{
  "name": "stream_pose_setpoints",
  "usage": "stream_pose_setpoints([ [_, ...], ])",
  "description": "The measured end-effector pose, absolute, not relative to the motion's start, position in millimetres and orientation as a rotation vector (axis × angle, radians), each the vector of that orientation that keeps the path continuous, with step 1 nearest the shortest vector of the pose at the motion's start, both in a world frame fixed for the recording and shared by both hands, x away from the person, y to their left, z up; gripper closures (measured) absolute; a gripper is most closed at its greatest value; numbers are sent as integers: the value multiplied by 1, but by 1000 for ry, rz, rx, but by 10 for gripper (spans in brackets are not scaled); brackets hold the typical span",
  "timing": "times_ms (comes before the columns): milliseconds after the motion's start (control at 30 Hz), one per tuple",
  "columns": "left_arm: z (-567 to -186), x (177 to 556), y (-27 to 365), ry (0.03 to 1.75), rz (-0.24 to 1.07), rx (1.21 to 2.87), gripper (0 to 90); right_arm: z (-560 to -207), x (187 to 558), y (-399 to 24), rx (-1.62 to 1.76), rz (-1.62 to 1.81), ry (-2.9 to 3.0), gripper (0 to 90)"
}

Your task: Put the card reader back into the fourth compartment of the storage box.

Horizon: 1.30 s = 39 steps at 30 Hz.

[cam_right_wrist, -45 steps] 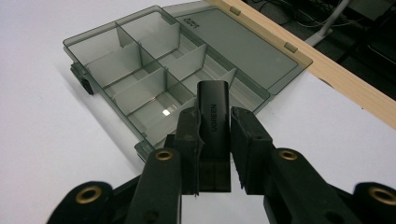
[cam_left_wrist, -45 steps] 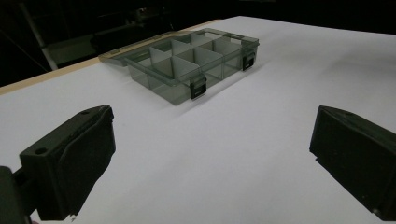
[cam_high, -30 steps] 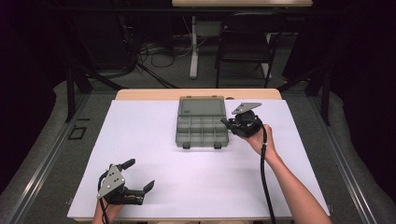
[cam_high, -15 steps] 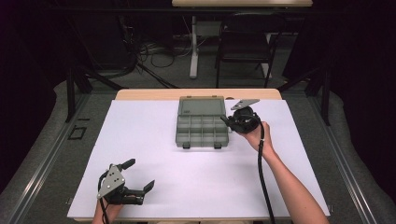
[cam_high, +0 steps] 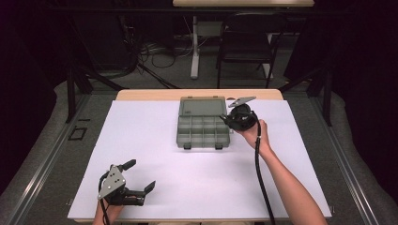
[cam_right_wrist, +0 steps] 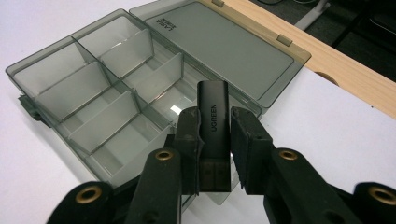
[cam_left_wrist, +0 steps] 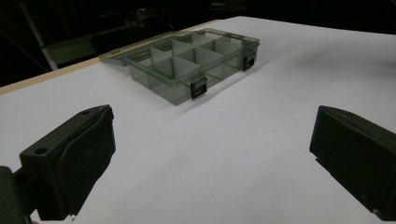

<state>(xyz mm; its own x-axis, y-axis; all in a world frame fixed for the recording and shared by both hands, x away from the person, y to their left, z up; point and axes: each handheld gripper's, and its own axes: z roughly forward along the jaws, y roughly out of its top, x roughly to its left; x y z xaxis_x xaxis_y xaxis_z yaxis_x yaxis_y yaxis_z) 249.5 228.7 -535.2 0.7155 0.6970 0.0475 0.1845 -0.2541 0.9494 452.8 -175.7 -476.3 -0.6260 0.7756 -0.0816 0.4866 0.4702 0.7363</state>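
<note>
A smoky translucent organiser box (cam_high: pixel 203 133) lies open at the back middle of the white mat, its lid (cam_high: pixel 202 107) folded flat behind it and its compartments (cam_right_wrist: pixel 93 93) bare. My right gripper (cam_high: pixel 231 120) hovers at the box's right edge, shut on a small black block marked UGREEN (cam_right_wrist: pixel 213 122), which stands over the nearest compartments. My left gripper (cam_high: pixel 140 176) rests near the front left of the mat. Its jaws are wide open with nothing between them, and in the left gripper view (cam_left_wrist: pixel 212 140) it faces the box (cam_left_wrist: pixel 187 60) from afar.
The white mat (cam_high: pixel 197 183) covers most of the wooden table, whose bare edge (cam_high: pixel 150 94) shows behind the box. A black cable (cam_high: pixel 259 173) trails from the right gripper along the forearm. A chair (cam_high: pixel 246 44) and floor cables stand beyond the table.
The right gripper with the black block has edged slightly toward the box. The left gripper has stayed put.
</note>
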Motion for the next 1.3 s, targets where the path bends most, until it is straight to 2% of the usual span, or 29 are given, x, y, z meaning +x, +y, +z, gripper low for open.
stream_pose_setpoints([
  [1300,-536,250,228,694,569,1802,3,-493,476,-160,1166,931,2287,732],
])
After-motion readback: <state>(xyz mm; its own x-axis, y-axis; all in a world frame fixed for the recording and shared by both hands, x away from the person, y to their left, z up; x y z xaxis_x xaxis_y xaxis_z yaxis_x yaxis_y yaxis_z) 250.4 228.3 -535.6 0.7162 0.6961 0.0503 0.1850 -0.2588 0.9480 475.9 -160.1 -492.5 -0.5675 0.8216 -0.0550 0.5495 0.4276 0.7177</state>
